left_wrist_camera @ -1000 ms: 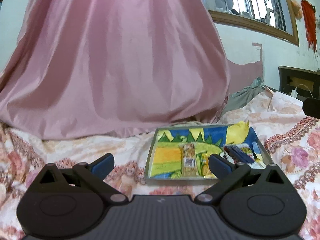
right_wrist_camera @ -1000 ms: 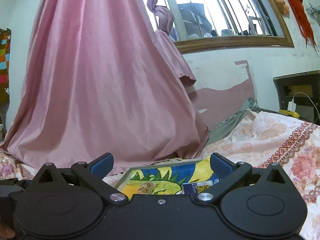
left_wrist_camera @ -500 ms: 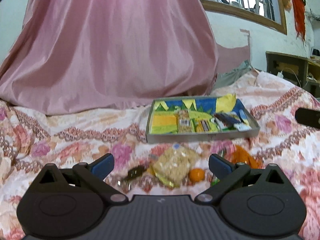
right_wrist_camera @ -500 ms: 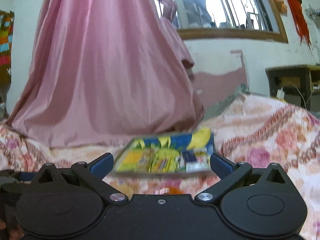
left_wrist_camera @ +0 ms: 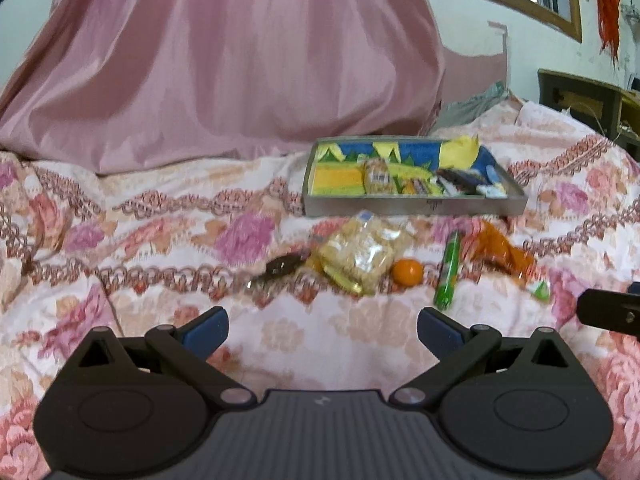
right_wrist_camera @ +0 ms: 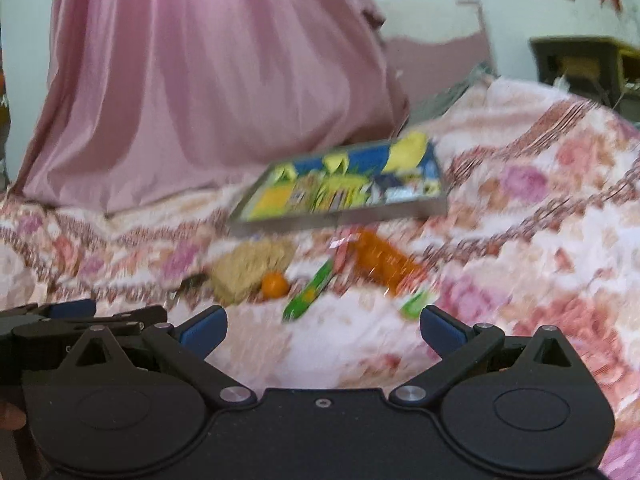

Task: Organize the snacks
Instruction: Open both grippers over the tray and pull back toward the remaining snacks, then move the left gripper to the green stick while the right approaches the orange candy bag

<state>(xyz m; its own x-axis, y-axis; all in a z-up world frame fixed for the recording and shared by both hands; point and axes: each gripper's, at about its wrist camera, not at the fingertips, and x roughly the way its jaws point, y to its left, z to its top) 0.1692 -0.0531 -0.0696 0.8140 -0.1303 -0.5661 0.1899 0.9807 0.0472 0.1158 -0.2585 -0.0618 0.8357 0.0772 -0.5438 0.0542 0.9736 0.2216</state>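
Observation:
A grey tray (left_wrist_camera: 412, 204) with a colourful painted bottom lies on the floral bedspread and holds several snack packets; it also shows in the right wrist view (right_wrist_camera: 344, 218), blurred. In front of it lie a clear bag of pale snacks (left_wrist_camera: 360, 256), a dark wrapper (left_wrist_camera: 282, 266), a small orange fruit (left_wrist_camera: 407, 272), a green stick pack (left_wrist_camera: 449, 276) and an orange packet (left_wrist_camera: 500, 250). My left gripper (left_wrist_camera: 322, 330) is open and empty, short of the loose snacks. My right gripper (right_wrist_camera: 322, 330) is open and empty, near the green stick pack (right_wrist_camera: 310, 294).
A pink curtain (left_wrist_camera: 224, 60) hangs down onto the bed behind the tray. A dark wooden cabinet (left_wrist_camera: 580, 96) stands at the far right by the wall. A small green packet (left_wrist_camera: 540, 290) lies at the right. The floral bedspread (left_wrist_camera: 120, 240) stretches left.
Both grippers have tilted down toward the bed. The loose snacks in front of the tray have come into view. Both stay open.

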